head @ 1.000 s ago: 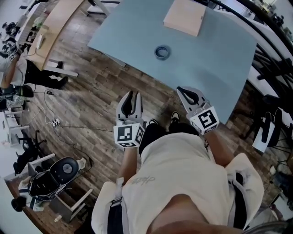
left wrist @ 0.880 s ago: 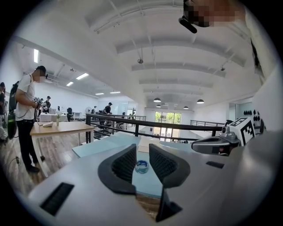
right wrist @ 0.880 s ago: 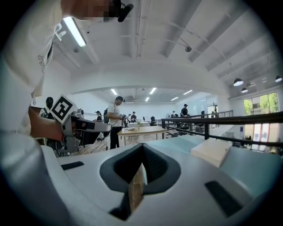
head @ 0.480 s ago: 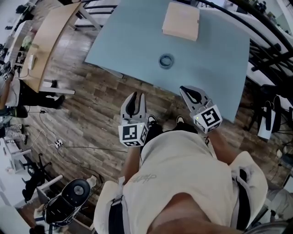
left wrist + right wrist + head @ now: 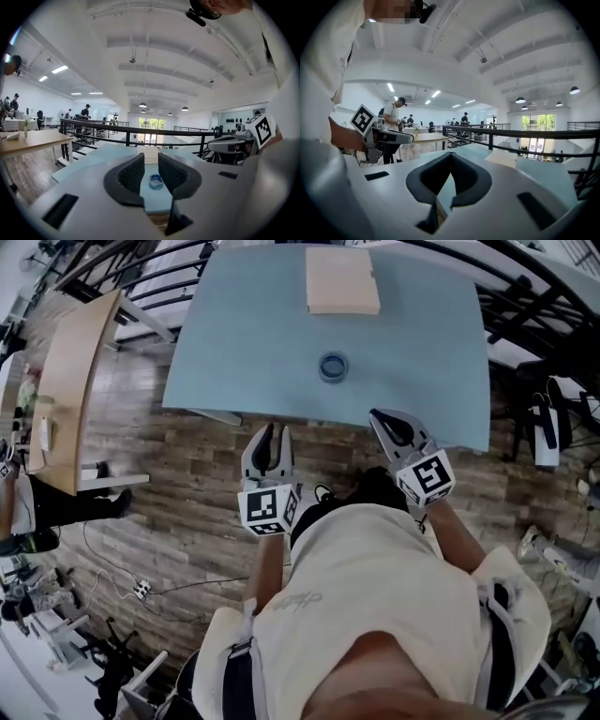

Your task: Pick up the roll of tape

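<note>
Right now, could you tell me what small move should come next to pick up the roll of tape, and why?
I'd judge: ease the left tool forward over the table edge toward the roll of tape. Its jaws are apart and its view frames the roll between them, far ahead; the tool sits short of the table. The right tool looks shut.

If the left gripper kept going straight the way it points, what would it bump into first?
Probably the roll of tape: the left gripper view frames it between the open jaws of the left gripper, lying on the blue table. Nothing nearer shows in that line, though depth is unclear.
</note>
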A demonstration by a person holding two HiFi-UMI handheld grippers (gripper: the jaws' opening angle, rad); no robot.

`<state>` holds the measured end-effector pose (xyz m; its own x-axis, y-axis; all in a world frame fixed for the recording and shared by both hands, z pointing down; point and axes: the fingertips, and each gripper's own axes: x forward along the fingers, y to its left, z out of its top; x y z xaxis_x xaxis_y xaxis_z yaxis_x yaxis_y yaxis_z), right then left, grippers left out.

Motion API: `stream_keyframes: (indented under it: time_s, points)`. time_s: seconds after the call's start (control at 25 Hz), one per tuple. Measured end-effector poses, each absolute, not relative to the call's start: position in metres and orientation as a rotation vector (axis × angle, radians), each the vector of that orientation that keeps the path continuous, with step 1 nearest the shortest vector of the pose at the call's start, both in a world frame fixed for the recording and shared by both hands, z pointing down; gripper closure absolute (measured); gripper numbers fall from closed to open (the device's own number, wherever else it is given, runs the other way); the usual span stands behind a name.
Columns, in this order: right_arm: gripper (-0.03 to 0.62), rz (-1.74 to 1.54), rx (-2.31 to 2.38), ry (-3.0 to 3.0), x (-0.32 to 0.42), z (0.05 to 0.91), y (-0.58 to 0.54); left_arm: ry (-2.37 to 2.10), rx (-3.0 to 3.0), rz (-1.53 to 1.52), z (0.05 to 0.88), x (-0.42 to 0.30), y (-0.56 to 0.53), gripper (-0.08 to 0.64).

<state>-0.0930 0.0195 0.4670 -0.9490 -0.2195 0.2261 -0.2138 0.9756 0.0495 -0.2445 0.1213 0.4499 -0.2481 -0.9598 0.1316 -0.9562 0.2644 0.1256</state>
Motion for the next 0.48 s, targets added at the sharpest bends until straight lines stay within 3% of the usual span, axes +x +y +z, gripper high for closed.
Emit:
stream_keyframes:
  time_s: [0.48]
  points:
    - [0.586,0.050,0.537,-2.811,-0.068,0.489,-0.002,-2.212,1.869,0.016,0.477,-0.254,0.080,0.462]
